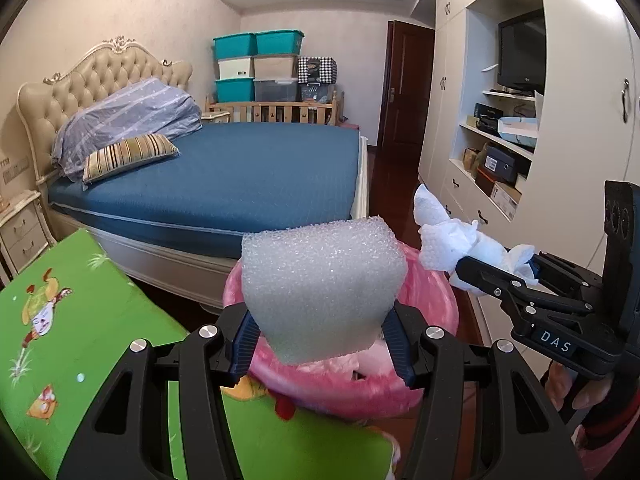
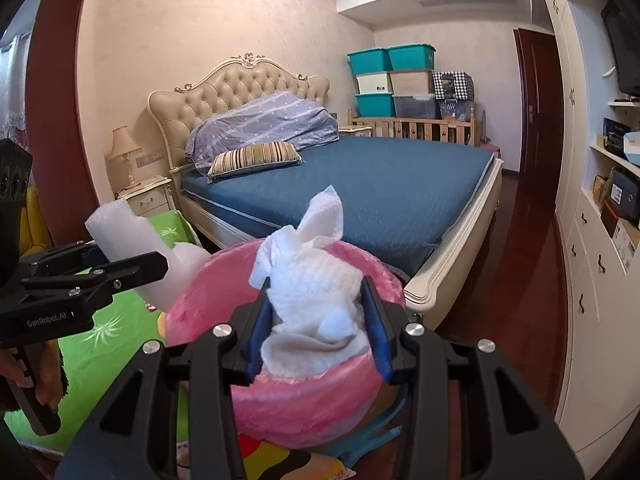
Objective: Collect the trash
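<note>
Left wrist view shows your left gripper (image 1: pixel 320 332) clenched on a chunky block of white, coarse-celled packing foam (image 1: pixel 322 288), its blue ribbed pads (image 1: pixel 246 340) pressing into the lower sides so the block stands up out of the jaws. Your right gripper (image 2: pixel 316 324) is likewise clamped on a crumpled wad of white embossed paper towel (image 2: pixel 310 292), soft and quilted, with one loose corner sticking up.

Just beyond both loads sits the bin lined with a pink, crinkly plastic bag (image 2: pixel 280 396). From the right wrist view the towel hangs over its near rim; from the left wrist view the foam covers most of the opening. Some pale scraps seem to lie inside already, though you cannot see the bottom clearly.

So judge the job as midway: both pieces are picked up and brought to the bin, but neither is dropped yet. What is left is to hold each one over the opening and let go. The foam is light and springy and may bounce off the rim; the towel is limp and should fall straight.

To the left lies a glossy green cartoon-printed mat (image 1: pixel 80 344). Farther off stands the bed with a blue quilted cover (image 1: pixel 240 176) and tufted beige headboard (image 2: pixel 240 96), and white cupboards (image 1: pixel 580 120) on the right.
</note>
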`<state>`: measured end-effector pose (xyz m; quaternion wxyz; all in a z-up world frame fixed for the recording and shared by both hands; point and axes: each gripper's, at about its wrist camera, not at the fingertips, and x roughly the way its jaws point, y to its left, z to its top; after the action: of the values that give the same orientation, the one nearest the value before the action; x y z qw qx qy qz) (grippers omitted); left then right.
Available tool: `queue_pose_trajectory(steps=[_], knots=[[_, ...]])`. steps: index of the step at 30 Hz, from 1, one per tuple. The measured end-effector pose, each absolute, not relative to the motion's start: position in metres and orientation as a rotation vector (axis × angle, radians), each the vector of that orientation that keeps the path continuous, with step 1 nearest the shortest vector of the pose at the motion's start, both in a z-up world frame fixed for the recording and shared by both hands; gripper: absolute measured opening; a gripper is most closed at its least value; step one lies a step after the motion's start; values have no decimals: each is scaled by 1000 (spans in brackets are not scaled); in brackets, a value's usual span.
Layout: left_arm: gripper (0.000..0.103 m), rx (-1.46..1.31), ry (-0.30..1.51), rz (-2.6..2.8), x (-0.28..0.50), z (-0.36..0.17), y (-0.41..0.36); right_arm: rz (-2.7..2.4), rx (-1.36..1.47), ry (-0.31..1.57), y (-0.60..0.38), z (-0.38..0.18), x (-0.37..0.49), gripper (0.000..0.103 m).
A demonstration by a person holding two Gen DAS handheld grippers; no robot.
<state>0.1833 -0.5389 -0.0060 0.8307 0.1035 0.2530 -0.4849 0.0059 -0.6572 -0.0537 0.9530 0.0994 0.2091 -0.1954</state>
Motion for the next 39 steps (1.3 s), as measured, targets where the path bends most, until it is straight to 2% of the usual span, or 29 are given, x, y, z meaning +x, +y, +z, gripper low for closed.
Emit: queue_pose_trajectory(steps=[4,7,9,10,11,17,26,39], knots=[[53,187,567,-1024,197,-8,-553,-391,211,434,-671,-56,18,42],[54,170,581,-1026,207,-9,-558,-385,207,437,-677,-56,25,46],[67,171,586,-1013,212,-10,-559,-379,211,430,-680,-57,30,69],[82,167,587,-1002,215,-11,-556,-380,218,425,-680,-57,28,72],[89,155,582,-990,218,-10,-551,-383,225,419,-678,-58,24,73],[93,127,525,-903,221,-2,-497,-376,246,389,-667,-52,8,73],[94,177,471,-754,199,6,-397,-296,264,363,-608,-45,-6,74],[94,194,469,-500,169,-1,-213,23,167,537,-435,-76,73,75]])
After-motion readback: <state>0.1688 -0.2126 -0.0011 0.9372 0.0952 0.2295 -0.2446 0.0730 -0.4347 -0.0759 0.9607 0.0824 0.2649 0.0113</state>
